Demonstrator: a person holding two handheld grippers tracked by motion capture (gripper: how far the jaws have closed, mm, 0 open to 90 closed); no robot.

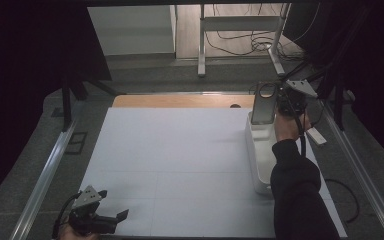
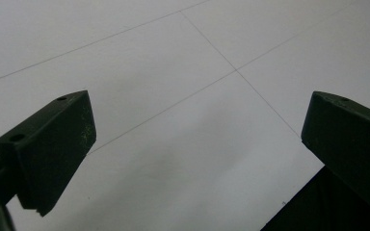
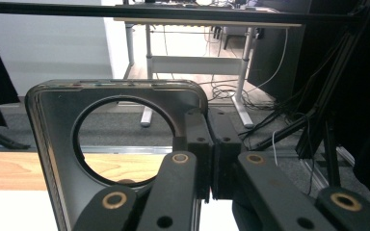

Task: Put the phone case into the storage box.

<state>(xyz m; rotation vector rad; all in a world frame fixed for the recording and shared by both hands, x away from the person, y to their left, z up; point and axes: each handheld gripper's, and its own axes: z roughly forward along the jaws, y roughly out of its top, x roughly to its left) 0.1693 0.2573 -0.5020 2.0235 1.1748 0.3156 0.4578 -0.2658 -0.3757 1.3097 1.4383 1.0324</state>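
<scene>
High view, nearest me: my left hand-held gripper [image 1: 111, 218] rests at the worktop's [image 1: 180, 165] near left corner, jaws spread wide on nothing. Its own camera adds the bare white sheet with thin seams between them. Farther off, by the right edge, my right hand-held gripper [image 1: 276, 106] is clamped tight on a grey metal plate [image 1: 263, 105] with a round hole, upright over the white tray [image 1: 260, 150]; the right gripper view shows the jaws pinching the plate's [image 3: 58, 125] edge.

Metal plate [image 3: 58, 144] lower part cut off by frame bottom; left hand [image 1: 72, 232] mostly cropped.
</scene>
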